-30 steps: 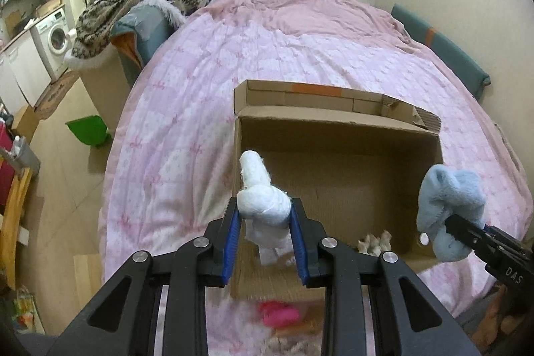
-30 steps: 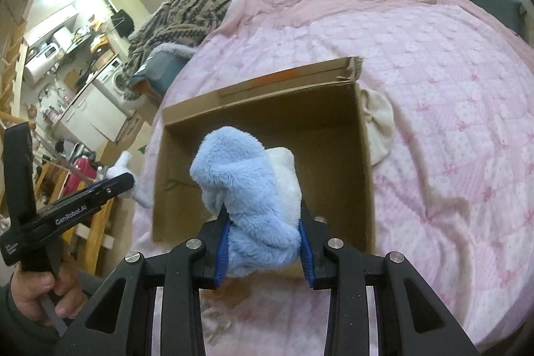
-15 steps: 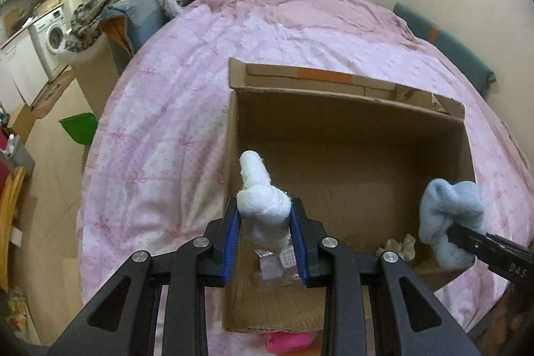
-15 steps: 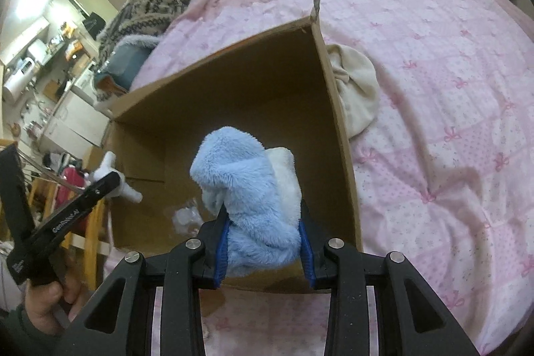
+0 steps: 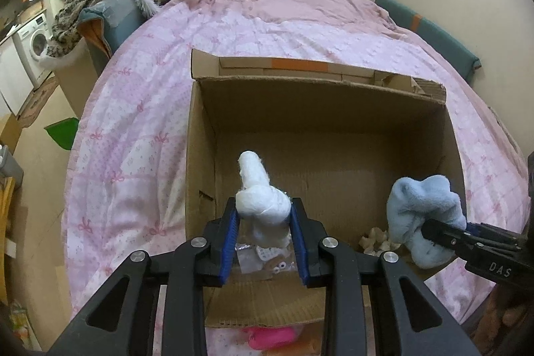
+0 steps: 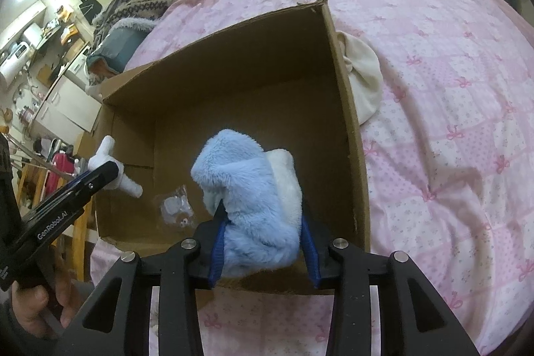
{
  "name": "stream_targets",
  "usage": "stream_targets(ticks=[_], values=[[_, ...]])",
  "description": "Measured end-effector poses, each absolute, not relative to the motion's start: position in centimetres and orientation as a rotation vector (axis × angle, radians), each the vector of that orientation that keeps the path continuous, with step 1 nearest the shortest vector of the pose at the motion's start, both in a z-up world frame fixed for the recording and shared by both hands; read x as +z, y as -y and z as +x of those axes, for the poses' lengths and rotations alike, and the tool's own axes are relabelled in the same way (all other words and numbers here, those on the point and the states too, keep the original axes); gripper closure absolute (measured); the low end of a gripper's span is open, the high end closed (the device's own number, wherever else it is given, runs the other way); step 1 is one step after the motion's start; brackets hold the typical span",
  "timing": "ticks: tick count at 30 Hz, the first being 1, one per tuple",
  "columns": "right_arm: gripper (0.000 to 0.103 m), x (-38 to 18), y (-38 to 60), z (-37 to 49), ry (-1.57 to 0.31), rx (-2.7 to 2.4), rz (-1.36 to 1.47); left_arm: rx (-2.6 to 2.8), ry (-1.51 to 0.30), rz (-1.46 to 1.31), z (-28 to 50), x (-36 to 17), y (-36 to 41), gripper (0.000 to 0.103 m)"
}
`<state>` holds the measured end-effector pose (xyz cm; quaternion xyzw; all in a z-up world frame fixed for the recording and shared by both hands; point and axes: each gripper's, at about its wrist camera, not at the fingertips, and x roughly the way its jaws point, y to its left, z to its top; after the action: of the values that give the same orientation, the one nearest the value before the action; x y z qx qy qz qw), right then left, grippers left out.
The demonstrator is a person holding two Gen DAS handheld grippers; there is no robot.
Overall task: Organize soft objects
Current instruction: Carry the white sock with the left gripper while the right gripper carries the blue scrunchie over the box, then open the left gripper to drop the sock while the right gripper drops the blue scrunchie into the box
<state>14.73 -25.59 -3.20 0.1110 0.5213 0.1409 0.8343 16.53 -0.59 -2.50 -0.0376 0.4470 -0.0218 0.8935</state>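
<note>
Both hands dropped; we're now over the box (image 5: 320, 109). Left gripper (image 5: 263, 219) pinches the white toy (image 5: 262, 206) above the box floor. Right gripper (image 6: 263, 229) jaws are opening, blue plush (image 6: 253, 199) between them. We're mid-drop; next, release both, then withdraw upward.

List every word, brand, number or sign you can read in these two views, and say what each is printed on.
"GenRobot.AI": on the left gripper, seen from the right wrist.
"DAS": on the right gripper, seen from the left wrist; the rest is cut off.
Cardboard box: no readable print.
</note>
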Motion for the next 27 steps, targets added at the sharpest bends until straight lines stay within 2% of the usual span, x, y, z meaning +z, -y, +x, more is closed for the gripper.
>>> stream_targets(ticks=[18,21,25,27], values=[[0.06,-3.17,25.25,14.56,-1.107,0.314,0.227,-0.058,-0.947,-0.078,16.48,-2.85,0.81,0.074],[0.057,-3.22,25.18,14.58,-1.109,0.313,0.223,-0.06,-0.95,-0.078,16.48,-2.88,0.96,0.074],[0.056,-3.03,25.24,14.6,-1.102,0.322,0.228,-0.06,-0.942,-0.079,16.41,-2.81,0.97,0.061],[0.055,-2.84,25.13,14.52,-1.092,0.324,0.221,-0.061,-0.932,-0.075,16.29,-2.62,1.08,0.059]])
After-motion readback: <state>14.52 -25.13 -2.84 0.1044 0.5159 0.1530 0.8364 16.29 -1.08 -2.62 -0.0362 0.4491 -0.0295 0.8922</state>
